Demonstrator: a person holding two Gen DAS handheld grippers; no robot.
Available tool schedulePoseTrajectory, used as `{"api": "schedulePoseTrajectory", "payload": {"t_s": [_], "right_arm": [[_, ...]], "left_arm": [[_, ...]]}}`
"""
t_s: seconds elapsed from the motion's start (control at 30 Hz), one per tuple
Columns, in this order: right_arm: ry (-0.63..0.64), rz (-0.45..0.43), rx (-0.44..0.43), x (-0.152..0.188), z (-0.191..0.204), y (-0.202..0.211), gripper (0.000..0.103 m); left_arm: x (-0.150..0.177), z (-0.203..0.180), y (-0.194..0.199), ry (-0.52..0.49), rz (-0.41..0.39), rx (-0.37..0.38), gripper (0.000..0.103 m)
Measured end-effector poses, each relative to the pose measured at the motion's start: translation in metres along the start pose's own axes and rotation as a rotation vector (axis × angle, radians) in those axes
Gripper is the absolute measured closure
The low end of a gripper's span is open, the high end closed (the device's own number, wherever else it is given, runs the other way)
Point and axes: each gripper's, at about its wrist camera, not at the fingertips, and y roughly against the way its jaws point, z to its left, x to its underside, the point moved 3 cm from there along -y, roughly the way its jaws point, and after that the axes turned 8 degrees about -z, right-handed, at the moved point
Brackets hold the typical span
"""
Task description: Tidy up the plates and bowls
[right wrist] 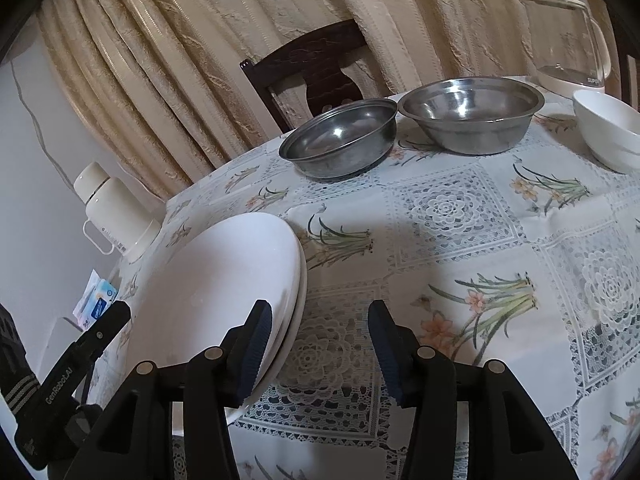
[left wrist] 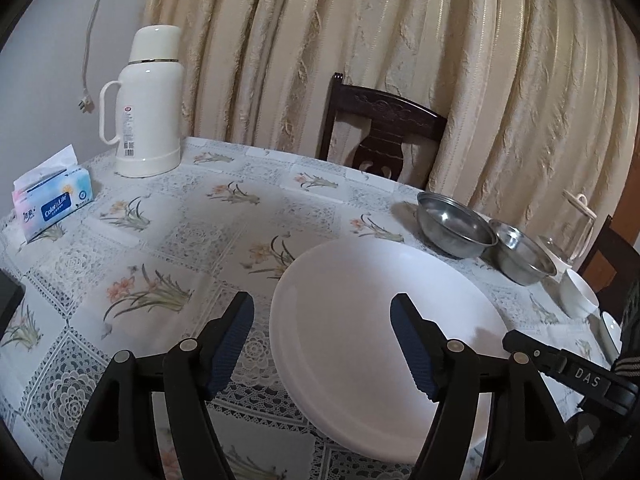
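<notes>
Left gripper [left wrist: 322, 322] hangs wide open over the surface [left wrist: 168, 248], gripping nothing, its right finger above the white plates [left wrist: 360, 320] and its left finger over bare floral cloth. From the right wrist view those plates read as a stack of two, one rim peeking out under the other, lying flat near the front edge.

Sweeping left to right in the left wrist view: a tissue pack [left wrist: 54, 200] sits at the far left, then a cream thermos [left wrist: 148, 108] stands upright behind it near the wall. A dark wooden chair [left wrist: 380, 136] backs against the curtain [left wrist: 440, 60]. Next come two steel bowls, the larger steel bowl [left wrist: 454, 226] and the smaller steel bowl [left wrist: 522, 254], just beside each other, rims nearly touching. Past them stands a glass kettle [left wrist: 572, 232], and a white bowl [left wrist: 578, 294] waits at the right edge.

Right gripper [right wrist: 320, 338] is open as well, empty, its left finger overlapping the plate stack's right rim and its right finger over the cloth. Both steel bowls and the white bowl lie well beyond it, toward the far side of the surface.
</notes>
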Motion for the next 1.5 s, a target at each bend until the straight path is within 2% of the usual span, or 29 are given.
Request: {"api": "schedulePoseTrajectory", "payload": {"t_s": [0.2, 0.77, 1.27, 1.5], "right_arm": [[-0.011, -0.007, 0.007, -0.001, -0.001, 0.001, 0.045], [-0.053, -0.024, 0.027, -0.002, -0.009, 0.005, 0.042], [-0.072, -0.04, 0.049, -0.002, -0.016, 0.013, 0.041], [-0.084, -0.047, 0.06, -0.001, -0.02, 0.017, 0.041]], "left_arm": [[0.0, -0.005, 0.003, -0.026, -0.008, 0.003, 0.029], [0.001, -0.01, 0.003, -0.052, -0.011, 0.008, 0.027], [0.002, 0.002, -0.002, -0.015, 0.013, -0.036, 0.027], [0.001, 0.0, 0.005, -0.034, -0.019, -0.071, 0.027]]}}
